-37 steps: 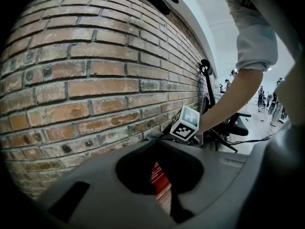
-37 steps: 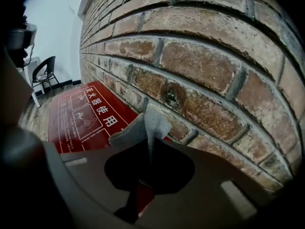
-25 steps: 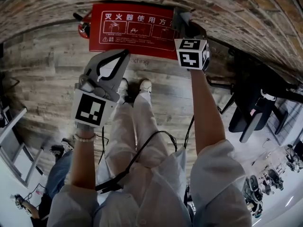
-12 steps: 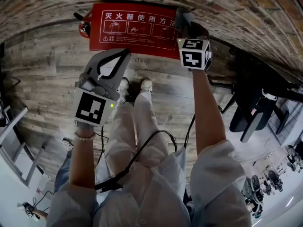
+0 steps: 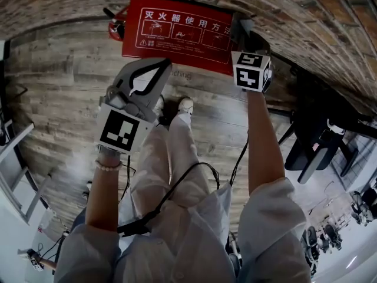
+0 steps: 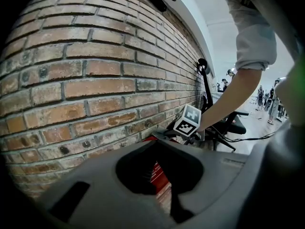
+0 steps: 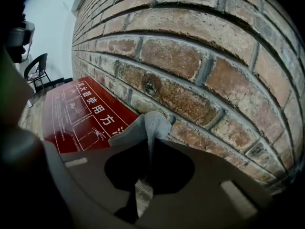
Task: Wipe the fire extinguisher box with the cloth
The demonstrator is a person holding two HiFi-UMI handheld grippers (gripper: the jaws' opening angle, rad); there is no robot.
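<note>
The red fire extinguisher box (image 5: 179,33) with white print stands on the floor against the brick wall (image 5: 306,16). My right gripper (image 5: 242,27) is at the box's right end, close to the wall, shut on a grey cloth (image 7: 145,125). In the right gripper view the cloth bunches up over the box's (image 7: 76,113) top corner by the bricks. My left gripper (image 5: 160,65) hangs in front of the box's lower edge with its jaws together and nothing in them. Through its frame a strip of the red box (image 6: 156,173) shows.
A red extinguisher (image 5: 116,27) stands just left of the box. A black chair (image 5: 321,140) stands at the right and a metal ladder (image 5: 15,175) at the far left. The person's legs and white shoes (image 5: 185,106) are on the wooden floor below the box, with a black cable (image 5: 177,184).
The right gripper with the cloth has slid a little to the right, toward the box's right edge. The left gripper has drifted slightly up and right; the head view has shifted too.
</note>
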